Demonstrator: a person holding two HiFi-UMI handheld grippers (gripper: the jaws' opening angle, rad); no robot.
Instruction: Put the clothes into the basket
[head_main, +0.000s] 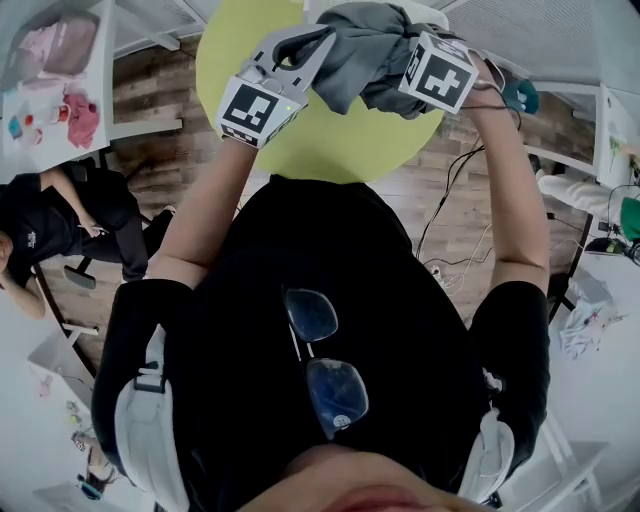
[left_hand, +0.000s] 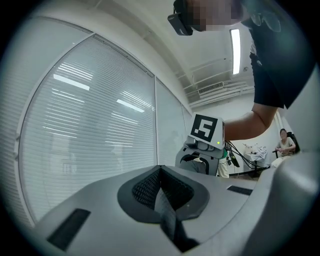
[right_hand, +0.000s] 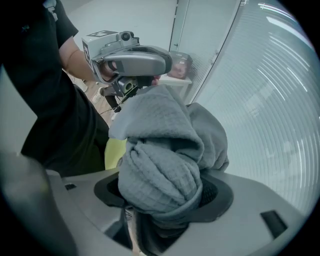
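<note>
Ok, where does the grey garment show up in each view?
Head view: grey garment top centre, over the lime round mat.
Left gripper view: seemingly a small grey patch right of centre, under a marker cube.
Right gripper view: centre, bunched between the jaws.
Shared landmark: that mat, left of centre in the right gripper view.

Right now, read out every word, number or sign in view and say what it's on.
No readable words or numbers anywhere.
Left marker cube, right marker cube: black-and-white square patterns, not text.
White mark on the bystander's shirt: too small to read.
</note>
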